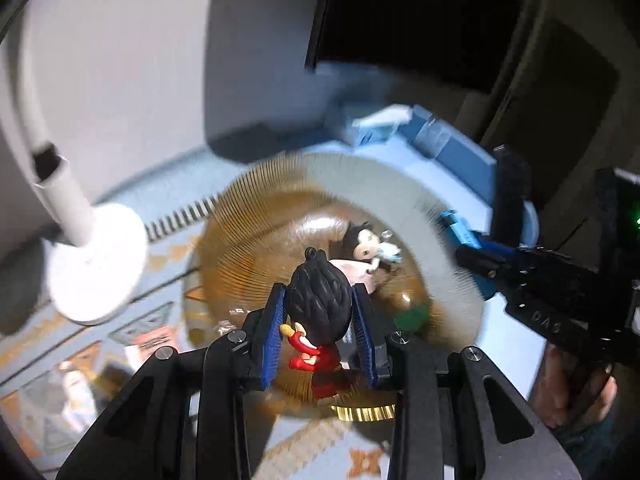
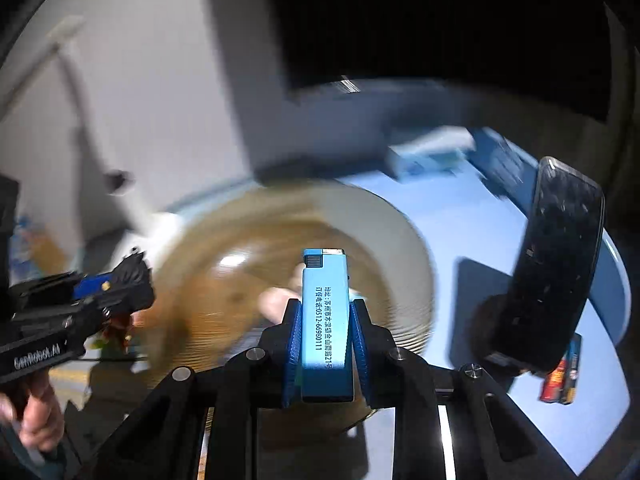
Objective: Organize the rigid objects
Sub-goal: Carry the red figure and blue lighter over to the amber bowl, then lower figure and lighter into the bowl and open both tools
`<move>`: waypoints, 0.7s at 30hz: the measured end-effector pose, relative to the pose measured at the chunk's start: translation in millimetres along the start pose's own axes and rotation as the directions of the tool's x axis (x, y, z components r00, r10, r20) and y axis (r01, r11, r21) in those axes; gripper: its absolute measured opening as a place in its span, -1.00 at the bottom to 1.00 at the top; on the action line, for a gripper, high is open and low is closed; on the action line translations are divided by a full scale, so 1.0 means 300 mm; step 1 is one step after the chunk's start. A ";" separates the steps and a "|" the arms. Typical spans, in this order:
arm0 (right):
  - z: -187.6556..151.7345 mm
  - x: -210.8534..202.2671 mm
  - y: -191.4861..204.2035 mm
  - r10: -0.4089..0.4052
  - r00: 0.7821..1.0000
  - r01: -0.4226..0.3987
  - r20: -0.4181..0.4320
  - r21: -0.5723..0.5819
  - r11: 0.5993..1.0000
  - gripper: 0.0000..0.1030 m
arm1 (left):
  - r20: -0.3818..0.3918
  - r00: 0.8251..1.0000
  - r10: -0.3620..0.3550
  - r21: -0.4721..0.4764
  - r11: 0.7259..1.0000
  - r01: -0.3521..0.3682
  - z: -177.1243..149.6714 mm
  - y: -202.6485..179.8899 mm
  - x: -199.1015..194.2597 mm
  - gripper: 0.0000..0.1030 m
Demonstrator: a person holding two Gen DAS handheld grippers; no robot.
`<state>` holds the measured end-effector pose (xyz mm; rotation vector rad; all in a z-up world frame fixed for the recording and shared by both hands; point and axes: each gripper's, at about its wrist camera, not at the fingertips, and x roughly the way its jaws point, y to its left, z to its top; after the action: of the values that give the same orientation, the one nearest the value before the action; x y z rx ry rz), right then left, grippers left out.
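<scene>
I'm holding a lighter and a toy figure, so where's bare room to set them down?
The blue tabletop is bare between the amber bowl and the propped black phone. The bowl's near side is open; its far side holds a small doll. The left is crowded by the white lamp base.

We see a white desk lamp [image 1: 76, 216] standing left and a black phone [image 2: 556, 264] propped upright at right.

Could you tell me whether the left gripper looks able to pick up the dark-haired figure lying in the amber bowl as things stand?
Probably not yet. The left gripper is shut on a red-suited figurine, so its jaws are occupied. The way to the figure in the amber bowl otherwise looks free.
</scene>
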<state>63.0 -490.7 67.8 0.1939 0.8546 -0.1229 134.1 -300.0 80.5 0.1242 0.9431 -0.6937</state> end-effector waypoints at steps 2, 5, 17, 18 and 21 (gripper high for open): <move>0.008 0.054 -0.033 -0.026 0.998 0.027 -0.050 0.017 0.999 -0.54 | -0.047 0.999 0.004 -0.022 1.000 -0.005 0.001 -0.003 0.081 -0.44; -0.003 0.089 -0.050 -0.031 0.997 0.033 -0.077 0.018 0.999 -0.54 | -0.075 0.997 -0.010 -0.037 0.999 0.007 -0.008 -0.007 0.136 -0.44; 0.001 0.105 -0.086 0.026 0.993 -0.013 -0.114 0.115 0.993 -0.28 | -0.088 0.995 -0.040 -0.047 0.998 0.036 -0.006 0.032 0.138 0.02; 0.005 0.089 -0.083 0.025 0.995 -0.013 -0.100 0.118 0.993 -0.24 | -0.072 0.996 -0.051 -0.053 0.997 0.047 -0.004 0.037 0.115 0.06; 0.016 0.018 -0.069 -0.008 0.999 0.013 -0.045 0.103 0.995 -0.16 | -0.005 0.998 -0.070 -0.073 0.995 0.069 -0.004 0.059 0.026 0.23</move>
<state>66.3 -512.0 64.3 0.2901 0.8947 -0.1736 147.0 -289.4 70.5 0.0302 0.9828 -0.7227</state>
